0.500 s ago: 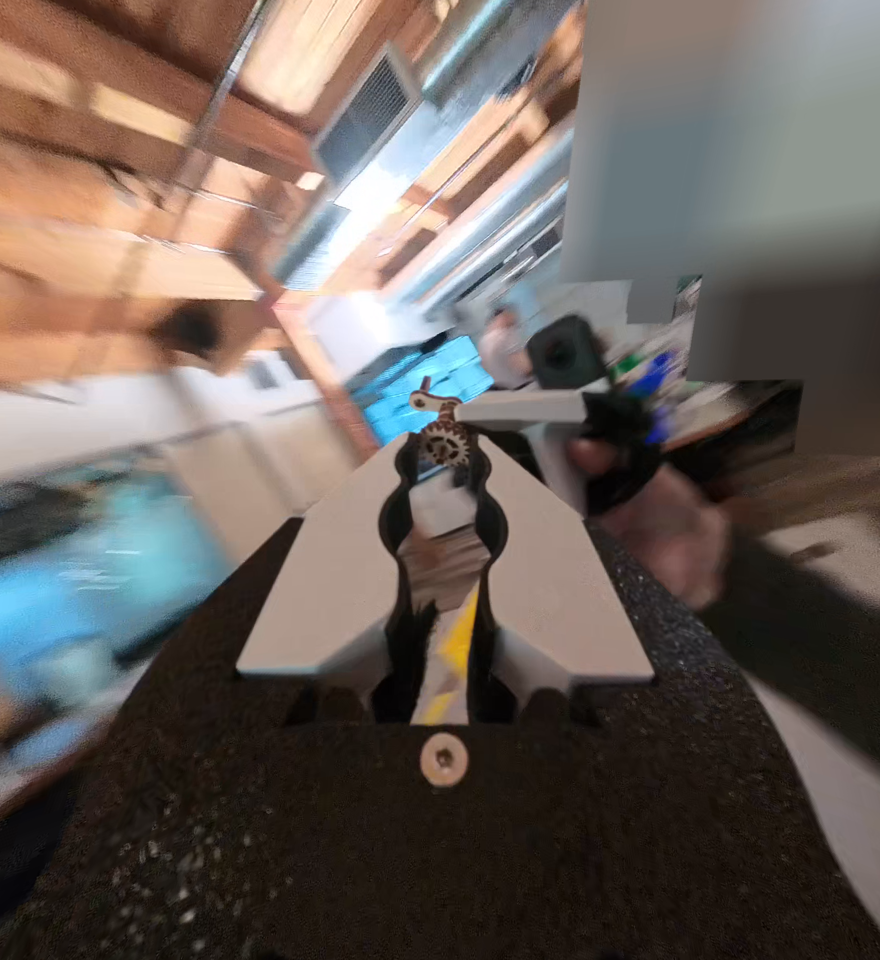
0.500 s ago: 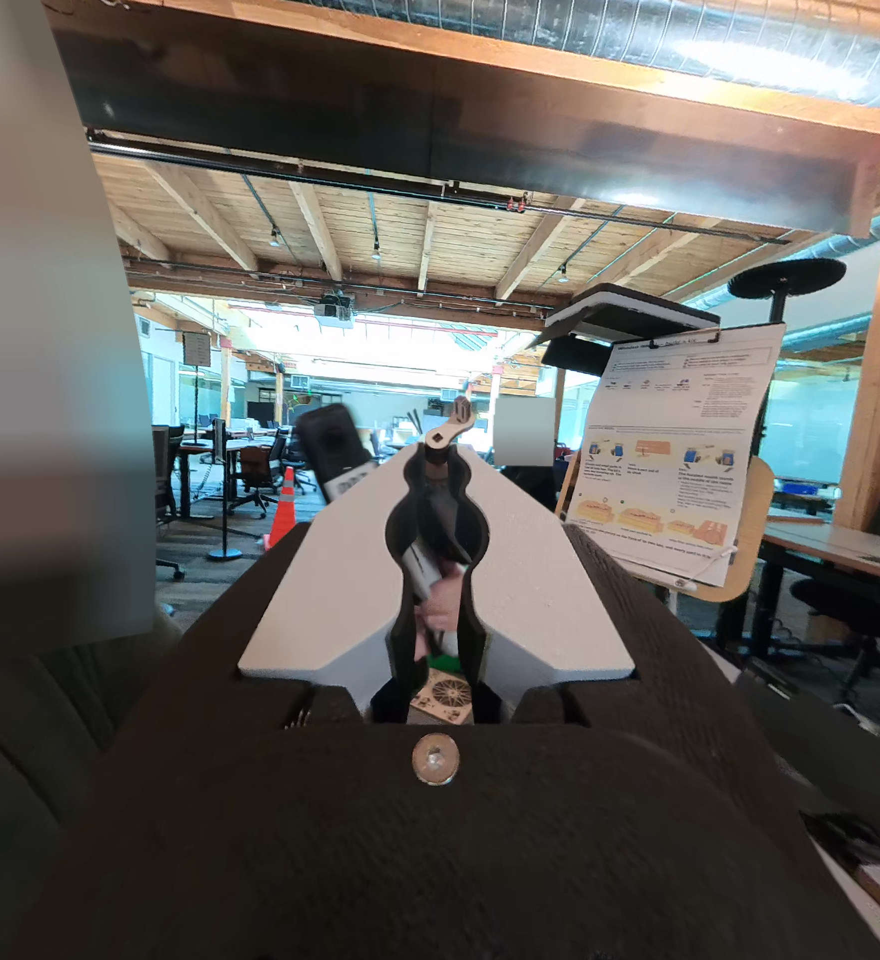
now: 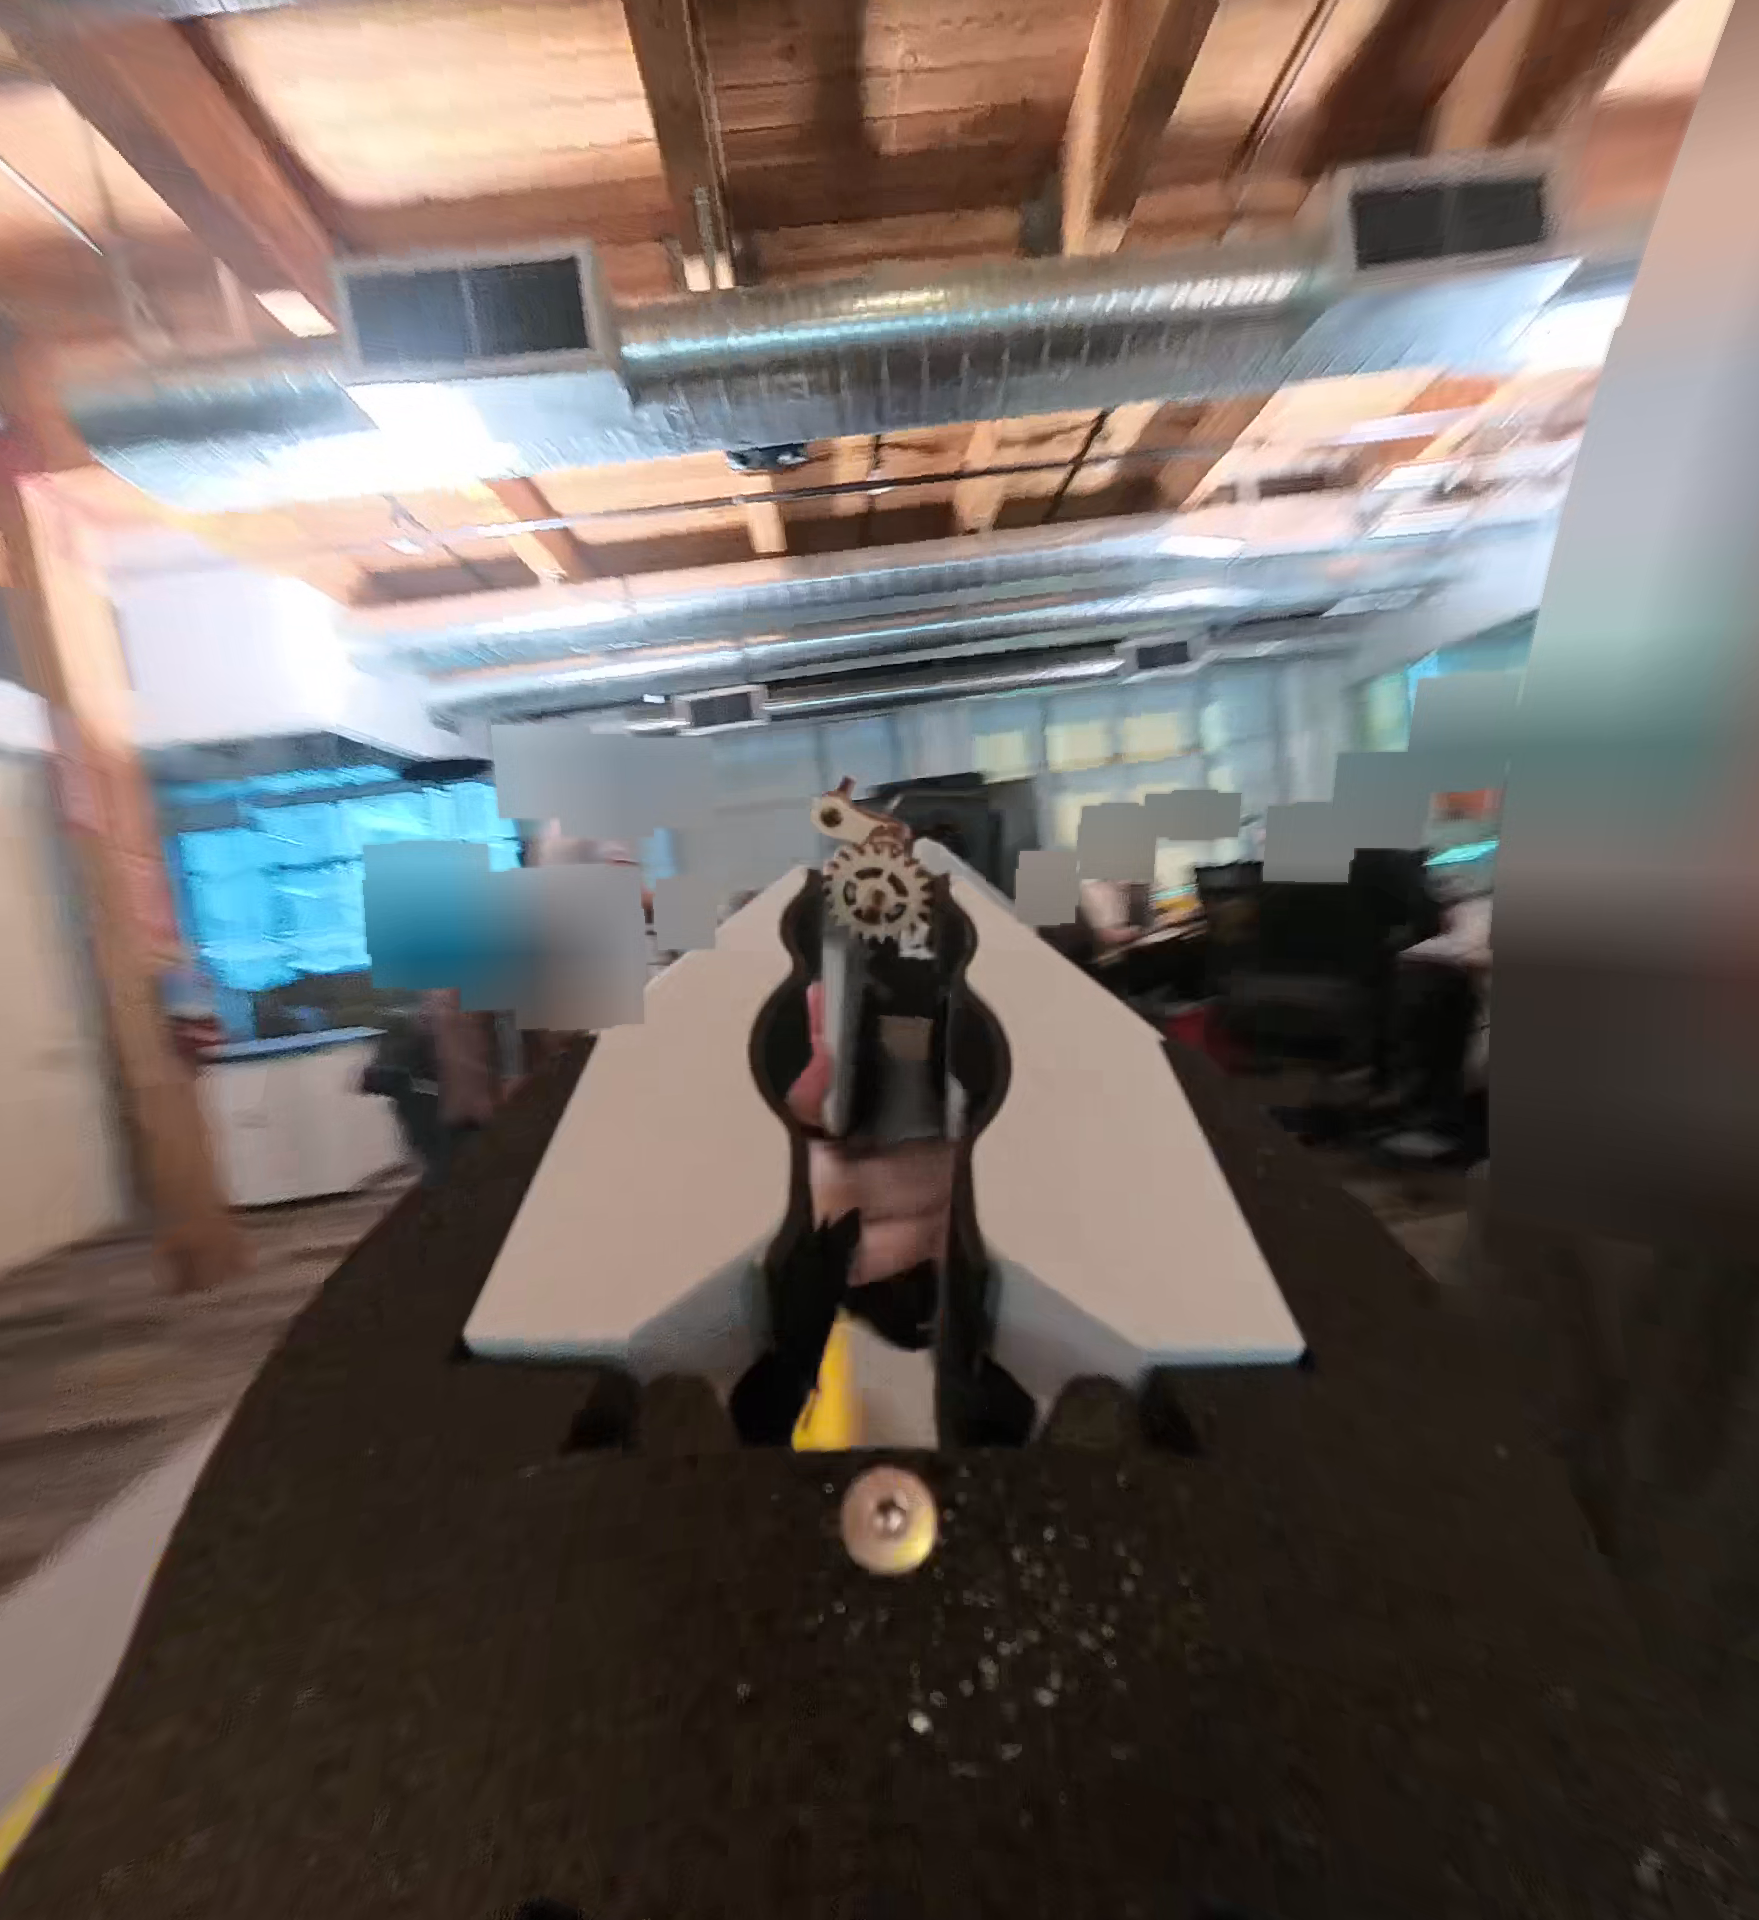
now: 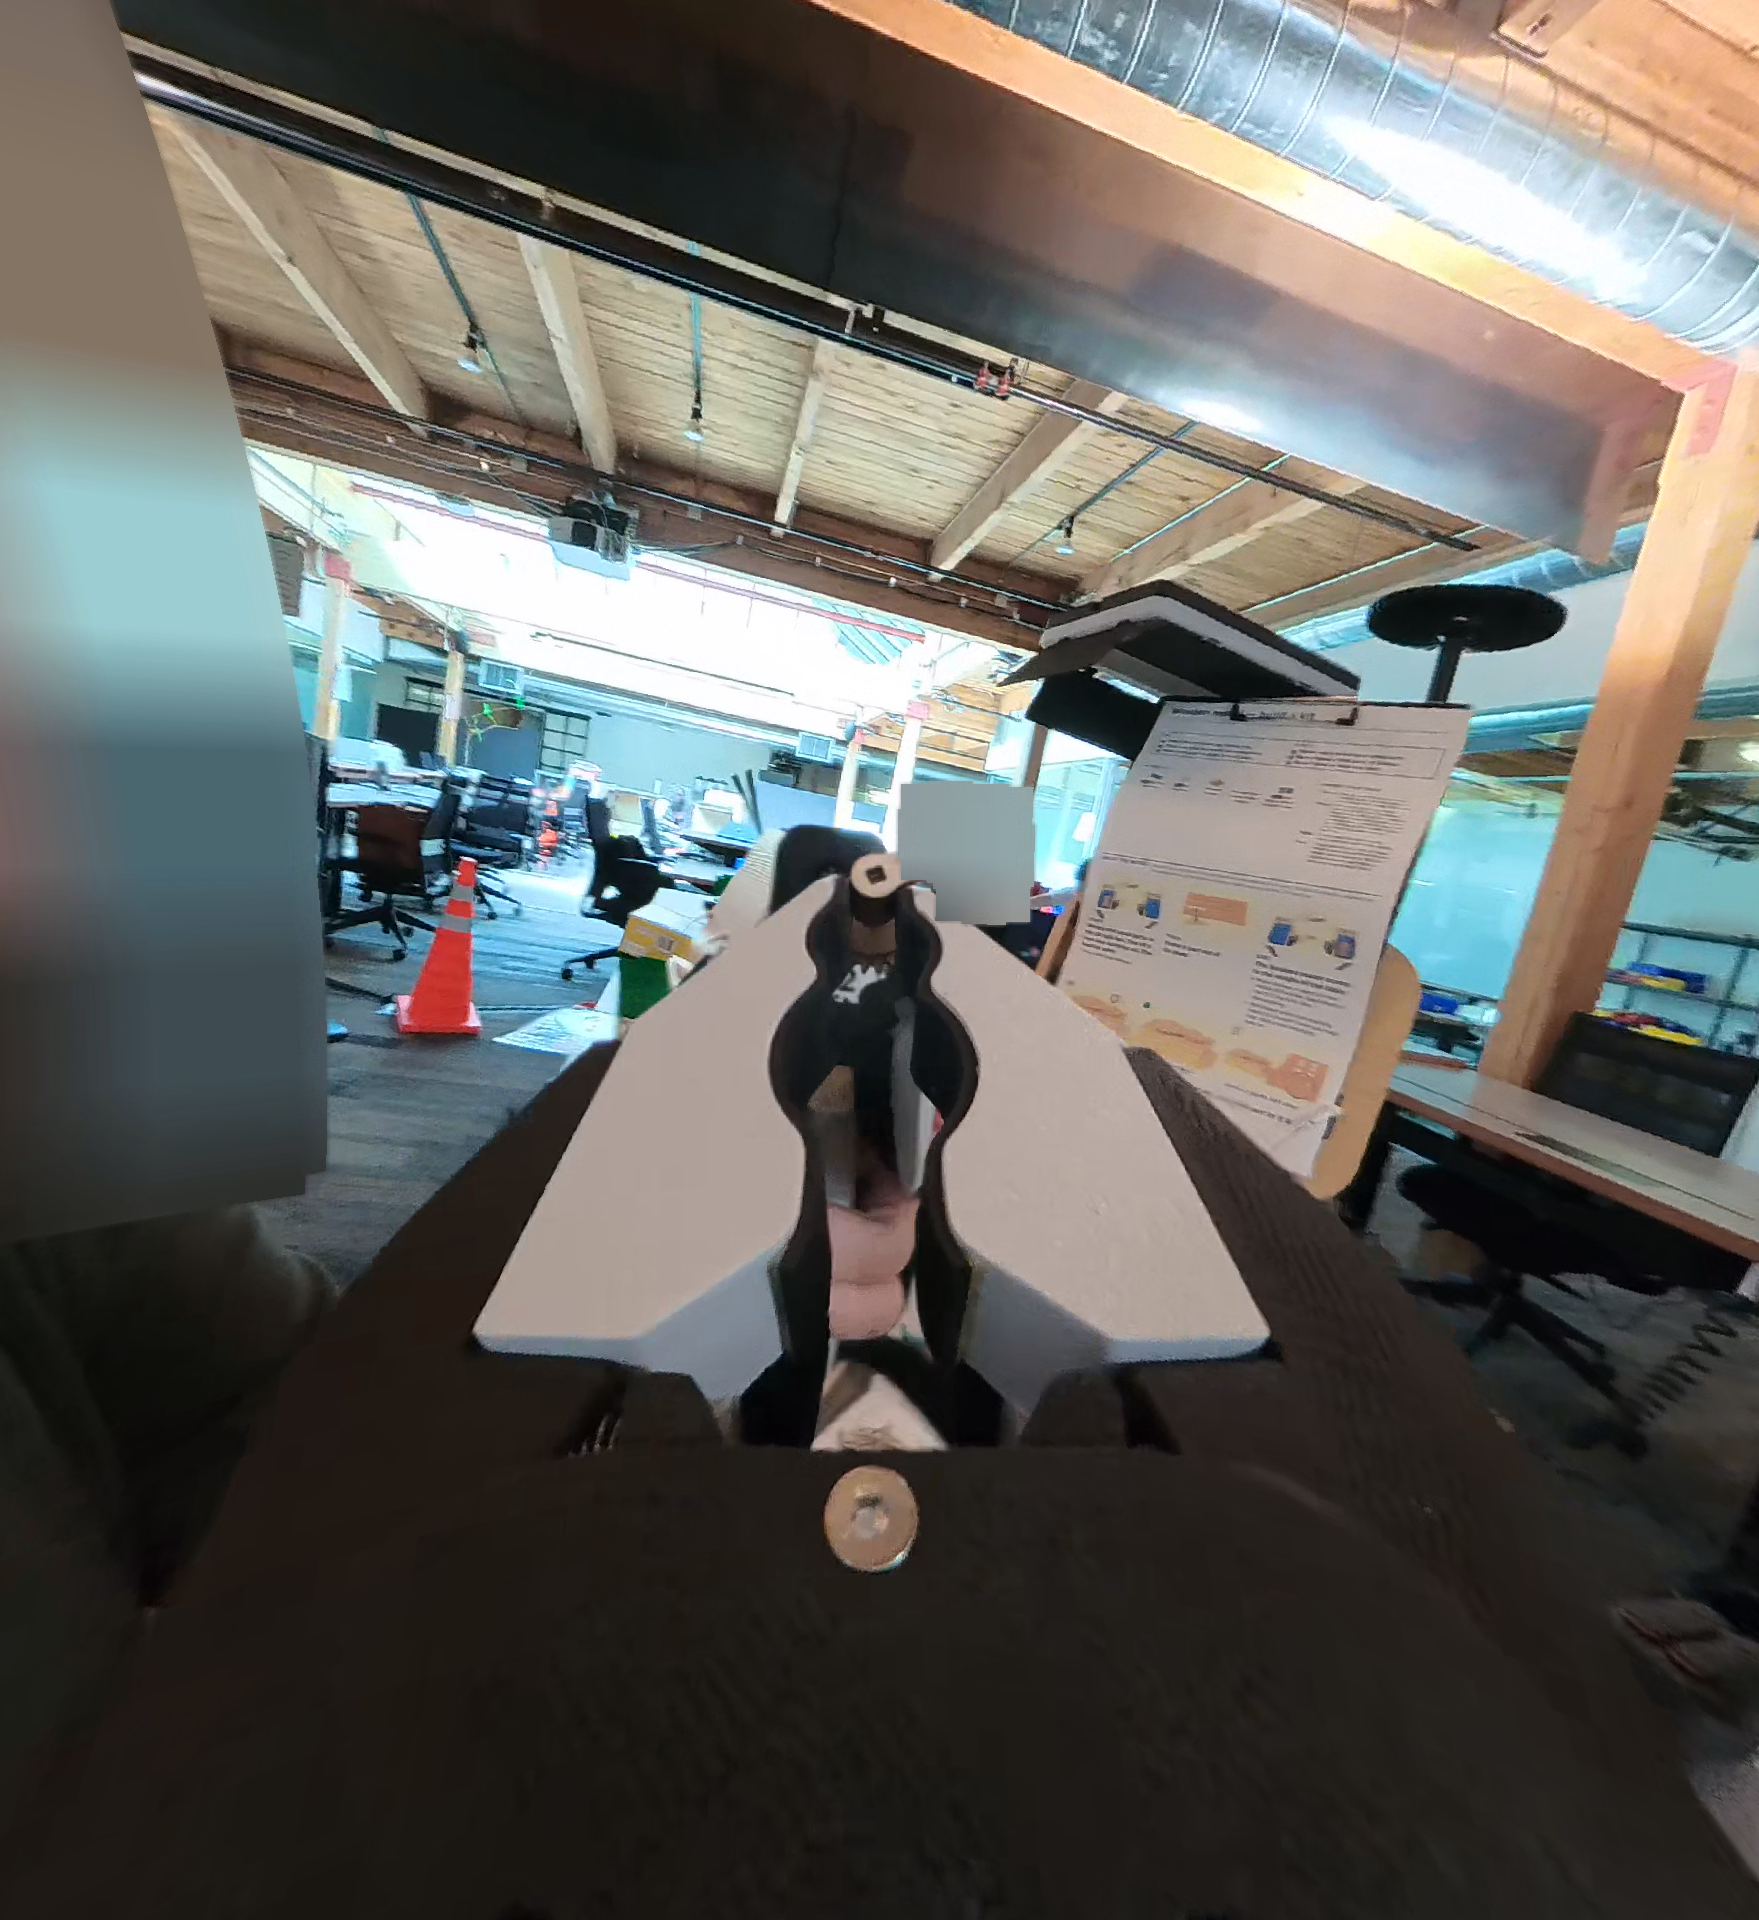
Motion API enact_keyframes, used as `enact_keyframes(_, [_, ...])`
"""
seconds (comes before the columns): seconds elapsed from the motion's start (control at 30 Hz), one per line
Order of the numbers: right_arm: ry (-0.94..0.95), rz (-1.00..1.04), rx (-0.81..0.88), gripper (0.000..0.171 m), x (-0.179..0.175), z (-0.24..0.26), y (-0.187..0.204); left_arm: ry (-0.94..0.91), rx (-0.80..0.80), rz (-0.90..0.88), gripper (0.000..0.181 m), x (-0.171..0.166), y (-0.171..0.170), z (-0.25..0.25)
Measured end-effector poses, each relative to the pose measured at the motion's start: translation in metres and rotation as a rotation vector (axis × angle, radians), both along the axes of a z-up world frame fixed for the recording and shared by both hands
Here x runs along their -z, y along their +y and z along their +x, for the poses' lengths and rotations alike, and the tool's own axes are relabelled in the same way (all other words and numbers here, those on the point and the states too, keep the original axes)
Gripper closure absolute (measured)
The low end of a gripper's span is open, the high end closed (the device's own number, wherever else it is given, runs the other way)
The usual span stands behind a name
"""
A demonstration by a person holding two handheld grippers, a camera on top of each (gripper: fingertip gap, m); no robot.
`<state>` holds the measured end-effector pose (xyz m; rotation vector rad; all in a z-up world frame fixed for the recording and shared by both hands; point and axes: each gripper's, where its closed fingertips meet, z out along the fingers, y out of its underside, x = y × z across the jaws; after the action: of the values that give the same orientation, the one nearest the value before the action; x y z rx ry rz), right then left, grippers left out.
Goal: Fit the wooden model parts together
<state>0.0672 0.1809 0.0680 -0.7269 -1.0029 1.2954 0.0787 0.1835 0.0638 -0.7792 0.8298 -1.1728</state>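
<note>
Wooden parts sit at the tips of both claws, and both claws point up toward the room and ceiling. Only the left wrist view shows the small gear (image 3: 875, 896): one toothed wheel, held between the tips of the left claw (image 3: 877, 904), which is closed on it. Just above the gear, touching or nearly touching it, is one small flat wooden lever piece (image 3: 849, 816) with a hole in it. This view is blurred, so I cannot tell if the two parts are already joined.

Only the right wrist view shows the end of this lever piece (image 4: 875, 876) clearly: one rounded wooden end with a hole, standing out from the tips of the right claw (image 4: 875, 909), which is closed on it. The gear is not visible here; the other claw behind is mostly hidden.

Around the right claw this view also shows one orange traffic cone (image 4: 444, 951) on the floor at the left, and one clipboard with an instruction sheet (image 4: 1270, 904) at the right, beside a worktop (image 4: 1581, 1164).
</note>
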Motion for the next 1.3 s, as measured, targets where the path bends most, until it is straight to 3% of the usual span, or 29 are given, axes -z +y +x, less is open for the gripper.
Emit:
enact_keyframes(0.03, [0.015, -0.021, -0.020, 0.166, -0.002, 0.003, 0.000, 0.030, -0.089, 0.073, 0.159, 0.001, -0.001, 0.001])
enact_keyframes(0.13, [0.026, -0.057, -0.047, 0.166, -0.004, 0.012, 0.004, 0.122, -0.307, 0.255, 0.142, 0.005, -0.004, 0.009])
enact_keyframes(0.23, [0.020, -0.076, -0.106, 0.165, -0.004, 0.015, 0.000, 0.164, -0.485, 0.320, 0.140, 0.006, 0.003, 0.012])
enact_keyframes(0.33, [-0.027, -0.081, -0.127, 0.165, 0.001, 0.011, -0.003, 0.133, -0.509, 0.357, 0.146, 0.002, -0.003, 0.013])
enact_keyframes(0.4, [-0.048, -0.082, -0.148, 0.165, 0.003, 0.009, -0.005, 0.156, -0.565, 0.372, 0.164, 0.003, 0.001, 0.012])
enact_keyframes(0.6, [-0.023, -0.192, -0.160, 0.165, 0.012, 0.002, 0.005, 0.222, -0.695, 0.393, 0.164, 0.015, 0.014, 0.001])
enact_keyframes(0.7, [-0.102, -0.295, -0.188, 0.165, 0.056, 0.001, 0.014, 0.365, -0.617, 0.341, 0.164, 0.064, 0.022, 0.002])
enact_keyframes(0.93, [-0.534, -0.222, -0.012, 0.165, 0.225, -0.004, 0.021, 0.630, -0.385, 0.024, 0.164, 0.231, 0.027, -0.006])
enact_keyframes(1.0, [-0.650, -0.164, 0.045, 0.152, 0.259, -0.003, 0.024, 0.680, -0.355, -0.114, 0.164, 0.262, 0.030, -0.014])
enact_keyframes(1.07, [-0.714, -0.012, 0.190, 0.139, 0.276, 0.001, 0.034, 0.748, -0.277, -0.281, 0.164, 0.288, 0.027, -0.018])
enact_keyframes(1.13, [-0.754, 0.169, 0.270, 0.140, 0.282, 0.001, 0.031, 0.836, -0.237, -0.404, 0.164, 0.314, 0.025, -0.021])
enact_keyframes(1.3, [-1.015, 0.349, 0.265, 0.148, 0.318, -0.007, 0.016, 0.951, -0.181, -0.477, 0.164, 0.342, 0.015, -0.015])
